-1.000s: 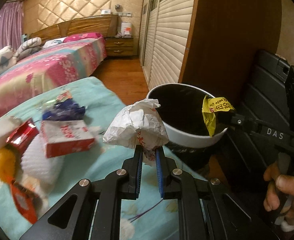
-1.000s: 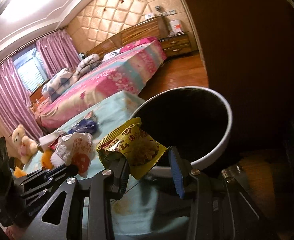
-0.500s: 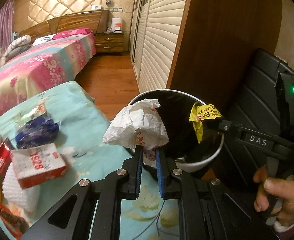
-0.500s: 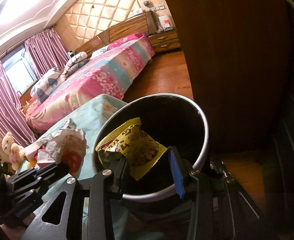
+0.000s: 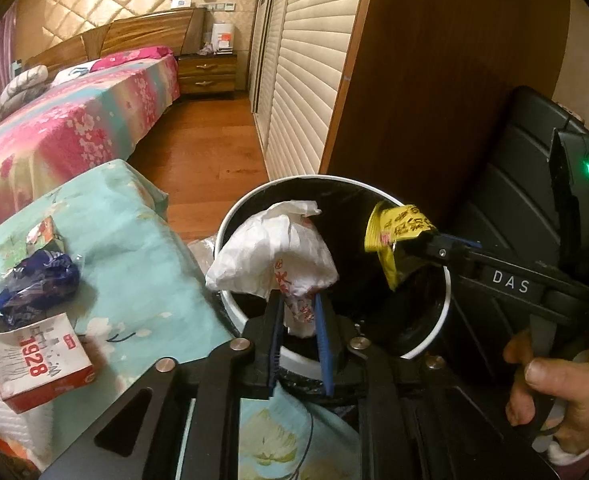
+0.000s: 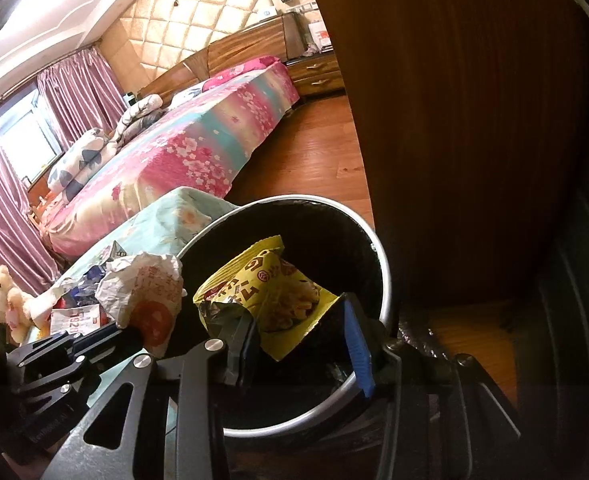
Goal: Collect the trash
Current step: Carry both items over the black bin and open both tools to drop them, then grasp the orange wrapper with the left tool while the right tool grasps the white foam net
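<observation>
Left wrist: both grippers, left (image 5: 296,316) with paper (image 5: 272,258), right (image 5: 418,244) with wrapper (image 5: 398,228), opening over bin (image 5: 230,220), wrapper at 3 o'clock; release fully

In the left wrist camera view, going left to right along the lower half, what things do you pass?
Red and white box marked 1928 → blue crumpled wrapper → white crumpled paper bag between the left gripper's opening jaws → yellow snack packet → hand on the right gripper's handle.
</observation>
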